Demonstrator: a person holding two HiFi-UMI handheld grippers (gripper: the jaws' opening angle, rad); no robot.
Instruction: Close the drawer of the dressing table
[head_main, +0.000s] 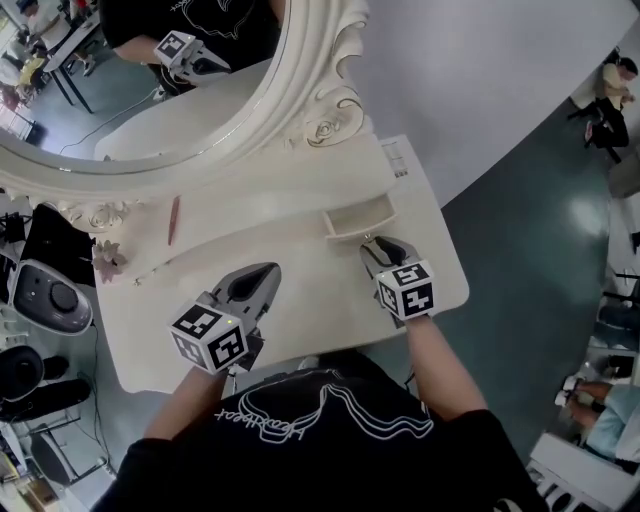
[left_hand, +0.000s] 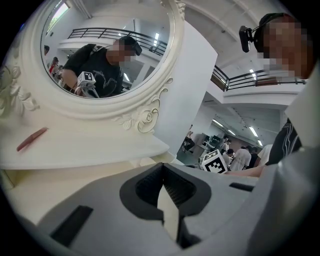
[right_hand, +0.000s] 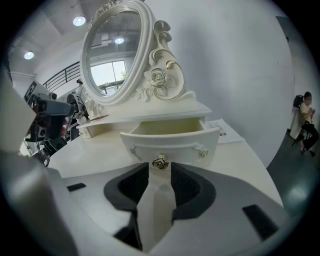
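The cream desk (head_main: 300, 250) bears the drawer (right_hand: 167, 137), pulled well out from under its raised shelf. The oval mirror (head_main: 150, 110) rises behind and left of the drawer. The right hand-held gripper (right_hand: 160, 167) faces the drawer front with its jaws wide and the knob (right_hand: 160, 161) at their tips, seemingly untouched. The left hand-held gripper (left_hand: 162, 166) hovers left of the drawer, tips together, holding nothing. A red stick (head_main: 173, 220) lies farther left.
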